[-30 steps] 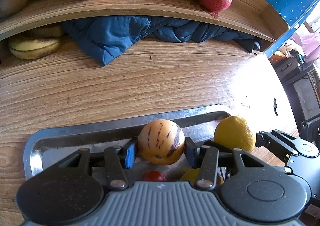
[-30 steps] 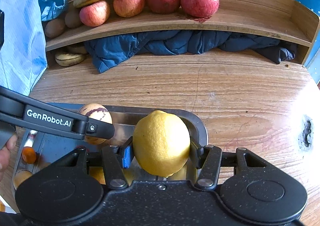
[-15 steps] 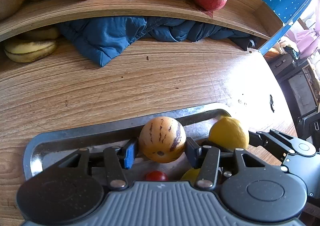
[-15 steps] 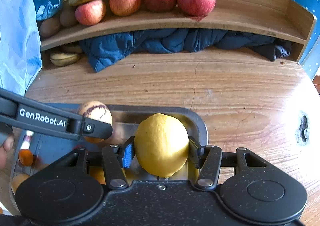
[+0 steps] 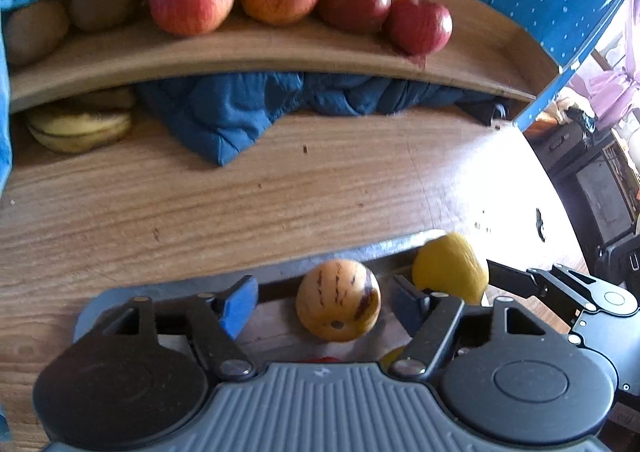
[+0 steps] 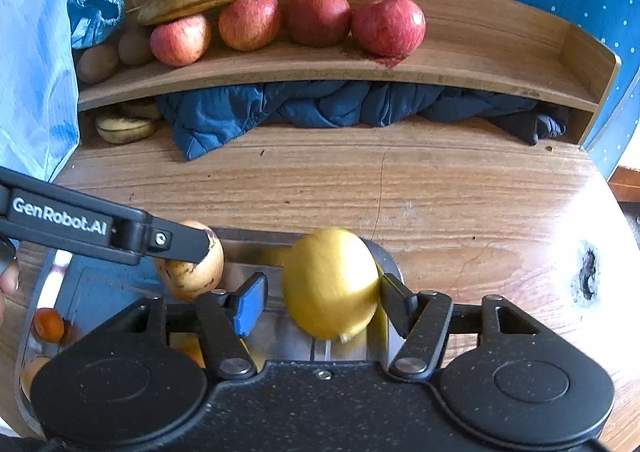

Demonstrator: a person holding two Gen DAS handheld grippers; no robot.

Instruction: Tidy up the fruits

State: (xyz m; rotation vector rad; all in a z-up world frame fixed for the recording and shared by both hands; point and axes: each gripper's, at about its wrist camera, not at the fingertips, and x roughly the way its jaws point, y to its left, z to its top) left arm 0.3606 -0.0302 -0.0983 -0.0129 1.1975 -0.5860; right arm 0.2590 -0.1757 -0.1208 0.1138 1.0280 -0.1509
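striped pepino melon sitting free between the spread fingers of the left gripper, over the metal tray. lemon lying between the parted right gripper fingers, touching only the right pad; apples waiting ahead on the shelf.

Two close wrist views toward shared shelf, tray.
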